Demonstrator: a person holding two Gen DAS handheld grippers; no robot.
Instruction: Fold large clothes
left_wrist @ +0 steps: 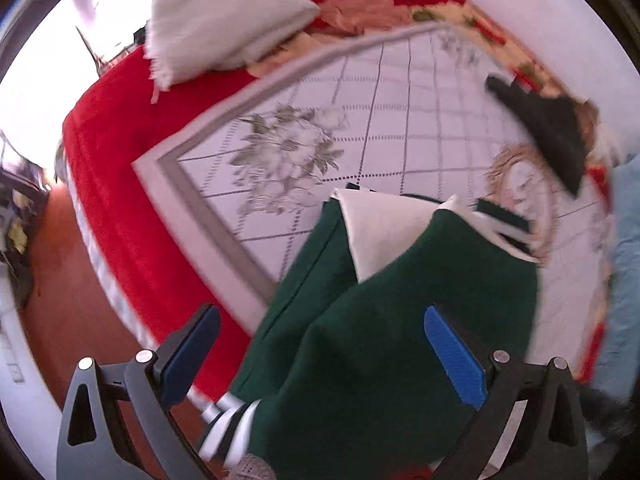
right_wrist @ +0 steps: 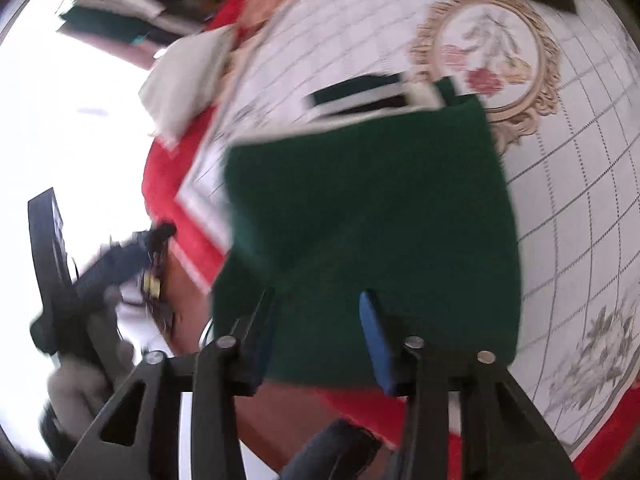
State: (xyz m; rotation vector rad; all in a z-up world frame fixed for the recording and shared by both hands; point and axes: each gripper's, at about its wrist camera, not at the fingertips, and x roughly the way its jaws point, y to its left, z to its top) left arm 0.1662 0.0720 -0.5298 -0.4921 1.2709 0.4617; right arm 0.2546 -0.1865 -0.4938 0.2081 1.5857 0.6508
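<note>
A dark green garment (left_wrist: pixel 400 320) with a white panel (left_wrist: pixel 380 232) and black-and-white striped cuffs (left_wrist: pixel 228 420) lies partly folded on a white floral bedspread (left_wrist: pixel 360 120). In the left wrist view my left gripper (left_wrist: pixel 320 344) is open, its blue pads wide apart on either side of the green fabric near the bed's edge. In the right wrist view the garment (right_wrist: pixel 368 208) lies folded with its striped collar (right_wrist: pixel 368 96) at the far end. My right gripper (right_wrist: pixel 316 328) is open, with its fingers over the garment's near edge. Both views are motion-blurred.
A red blanket (left_wrist: pixel 120 200) covers the bed under the spread. A white pillow (left_wrist: pixel 216 28) lies at the far end, a black cloth (left_wrist: pixel 552 132) at the right. A red-brown floor (left_wrist: pixel 60 288) runs beside the bed. The other gripper (right_wrist: pixel 100 272) shows at left in the right wrist view.
</note>
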